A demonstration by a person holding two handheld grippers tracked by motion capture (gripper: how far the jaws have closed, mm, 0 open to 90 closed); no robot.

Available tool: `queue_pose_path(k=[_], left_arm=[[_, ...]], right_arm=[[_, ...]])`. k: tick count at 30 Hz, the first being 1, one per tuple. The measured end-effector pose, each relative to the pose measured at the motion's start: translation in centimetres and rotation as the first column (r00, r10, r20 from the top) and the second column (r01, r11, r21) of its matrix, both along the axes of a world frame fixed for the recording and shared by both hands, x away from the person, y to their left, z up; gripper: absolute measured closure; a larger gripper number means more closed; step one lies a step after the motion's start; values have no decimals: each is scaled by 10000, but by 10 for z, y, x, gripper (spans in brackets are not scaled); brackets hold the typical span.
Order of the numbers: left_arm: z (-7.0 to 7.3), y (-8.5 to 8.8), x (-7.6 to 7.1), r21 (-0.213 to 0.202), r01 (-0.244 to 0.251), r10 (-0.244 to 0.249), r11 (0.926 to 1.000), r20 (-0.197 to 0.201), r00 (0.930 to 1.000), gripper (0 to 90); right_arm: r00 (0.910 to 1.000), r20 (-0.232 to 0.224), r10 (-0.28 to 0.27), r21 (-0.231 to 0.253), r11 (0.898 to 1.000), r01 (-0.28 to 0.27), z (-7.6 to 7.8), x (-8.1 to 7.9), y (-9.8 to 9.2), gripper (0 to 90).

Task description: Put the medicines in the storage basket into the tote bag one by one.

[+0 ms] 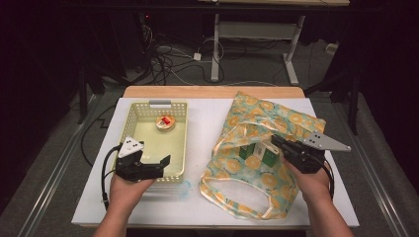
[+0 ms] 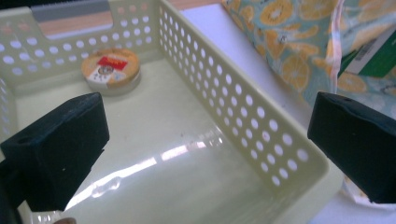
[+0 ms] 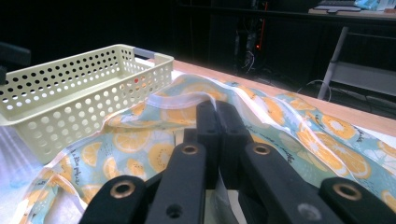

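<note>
A white rectangular table top (image 1: 207,197) with a wooden far edge carries everything. On its right half lies the largest thing, a pale blue cloth bag printed with orange slices (image 1: 257,177), its mouth gaping toward the basket and its handles looped at the near side. Inside the mouth stand 2 green and white cartons (image 1: 262,152), side by side. On the left half sits a pale yellow perforated plastic basket (image 1: 184,143), rectangular, with a grey-trimmed handle slot at its far end. In the basket's far part, close to the end wall, rests a small round tin with an orange and red label (image 2: 111,71), lying flat and well apart from both grippers.

The right gripper (image 3: 218,122) has its jaws pressed together on the upper rim of the cloth bag, pinching the fabric and holding the mouth up, just beside the cartons. The left gripper (image 1: 155,165) hangs over the basket's near end with its jaws spread wide and nothing between them; 1 pad is above the basket floor, the other above the right wall.
</note>
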State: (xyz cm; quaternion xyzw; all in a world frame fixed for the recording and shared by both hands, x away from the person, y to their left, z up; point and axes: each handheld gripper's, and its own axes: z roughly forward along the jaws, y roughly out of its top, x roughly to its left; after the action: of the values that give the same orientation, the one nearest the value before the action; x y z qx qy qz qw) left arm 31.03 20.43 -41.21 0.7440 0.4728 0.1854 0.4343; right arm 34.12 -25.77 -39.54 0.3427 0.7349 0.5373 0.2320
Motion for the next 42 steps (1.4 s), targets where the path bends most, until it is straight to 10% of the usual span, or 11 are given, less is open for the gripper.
queue_pose_path(k=[12, 25, 42], left_arm=[[15, -12, 53, 125, -85, 87, 9999, -189, 9998, 0], [1, -10, 110, 16, -627, 626, 9980, -860, 9943, 0], [-36, -4, 176, 501, -1395, 1471, 9890, -2174, 9649, 0]], right_arm=[[10000, 1, 21, 42, 10000, -21, 0, 0, 1, 900], [10000, -20, -12, 124, 9999, 12, 1, 0, -1, 900], [9999, -103, -30, 291, 9996, 33, 0, 1, -4, 900]])
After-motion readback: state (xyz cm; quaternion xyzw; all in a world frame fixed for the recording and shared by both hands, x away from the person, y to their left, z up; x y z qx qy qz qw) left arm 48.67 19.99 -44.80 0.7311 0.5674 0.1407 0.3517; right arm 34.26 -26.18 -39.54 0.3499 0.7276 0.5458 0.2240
